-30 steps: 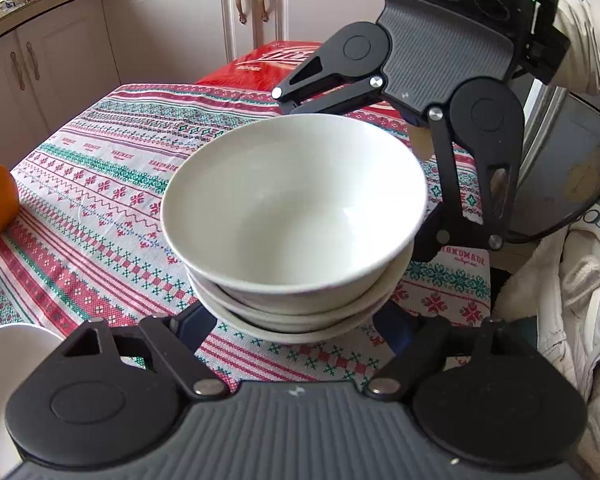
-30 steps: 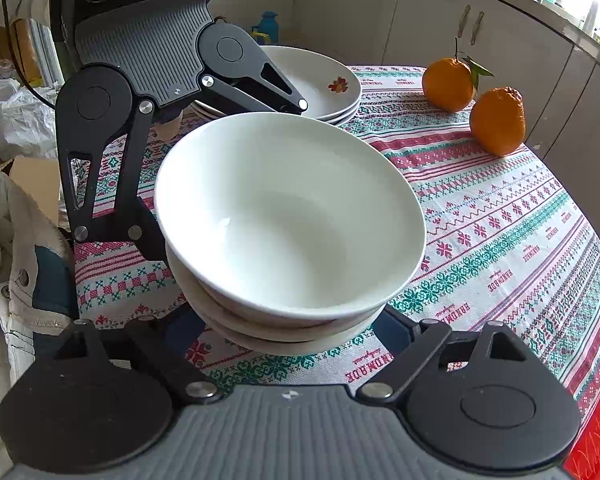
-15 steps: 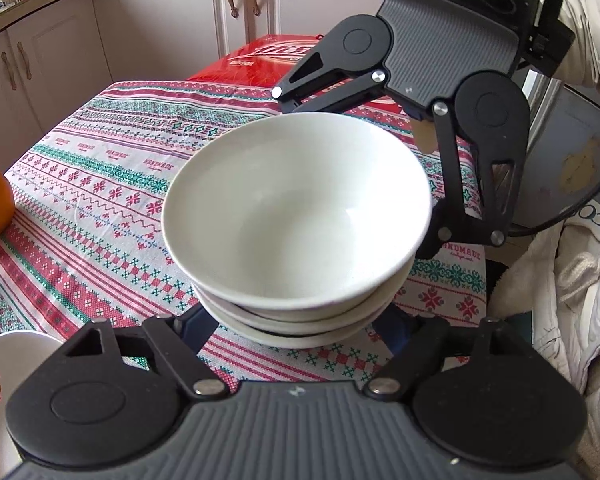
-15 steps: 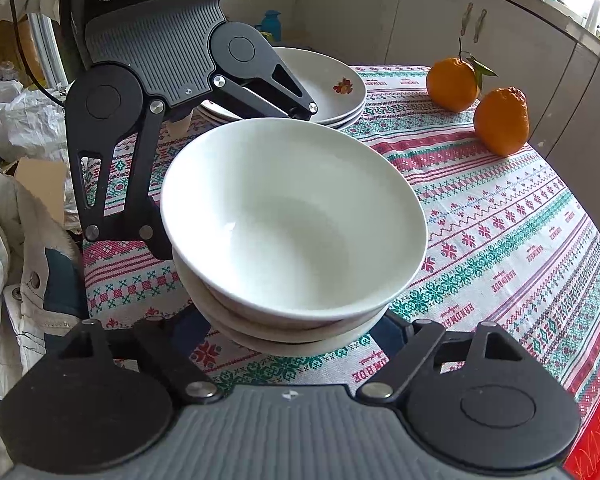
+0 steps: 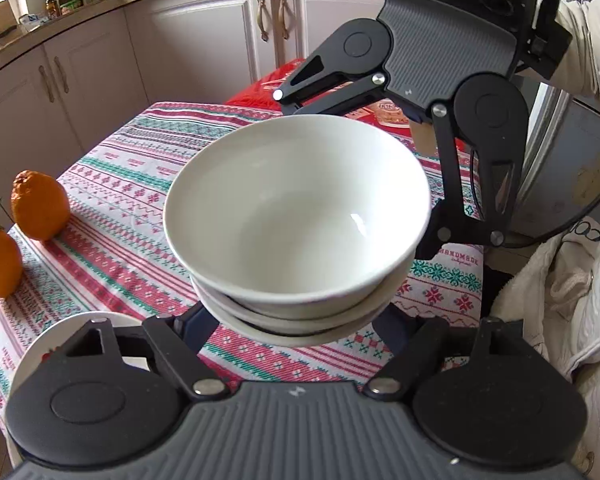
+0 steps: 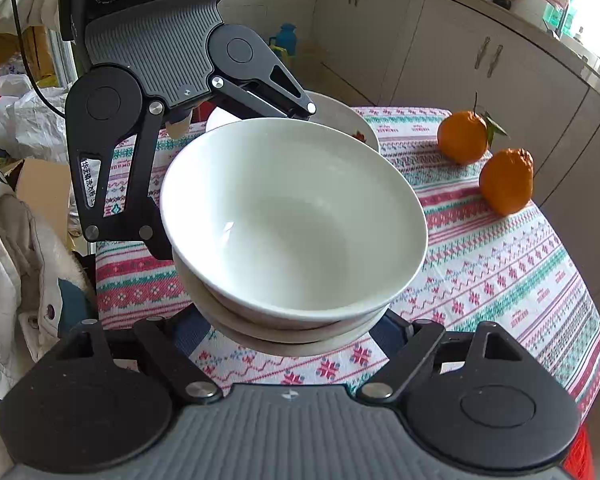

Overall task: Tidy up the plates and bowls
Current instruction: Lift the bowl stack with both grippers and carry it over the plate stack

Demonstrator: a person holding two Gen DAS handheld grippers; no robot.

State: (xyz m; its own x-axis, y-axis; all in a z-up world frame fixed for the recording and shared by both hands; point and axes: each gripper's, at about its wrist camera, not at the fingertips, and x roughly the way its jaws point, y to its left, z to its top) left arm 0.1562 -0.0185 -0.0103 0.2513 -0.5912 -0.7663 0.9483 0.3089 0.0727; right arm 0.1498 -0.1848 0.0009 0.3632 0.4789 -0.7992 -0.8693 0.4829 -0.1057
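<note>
A stack of three nested white bowls (image 5: pixel 296 216) (image 6: pixel 292 216) hangs above the patterned tablecloth (image 5: pixel 132 216), gripped from opposite sides. My left gripper (image 5: pixel 296 332) is shut on the lowest bowl, its fingers (image 5: pixel 196 324) pressed under the rim. My right gripper (image 6: pixel 292 332) clamps the same stack from the other side, with its fingers (image 6: pixel 388 326) against the bottom bowl. Each gripper's fingertips are hidden beneath the bowls. A pile of white plates (image 6: pixel 340 116) with a red flower print sits on the table behind the stack, and shows as a plate rim (image 5: pixel 60 332) in the left wrist view.
Two oranges (image 6: pixel 462 136) (image 6: pixel 508 182) rest near the table's edge by the cabinets (image 6: pixel 480 60). A red crate (image 5: pixel 260 88) stands beyond the table's far end. A person's white sleeve (image 5: pixel 588 40) and a white jacket (image 5: pixel 560 300) are close on one side.
The bowl stack has risen off the tablecloth with both grippers around it. Both views have tilted up, bringing the oranges into the left wrist view.
</note>
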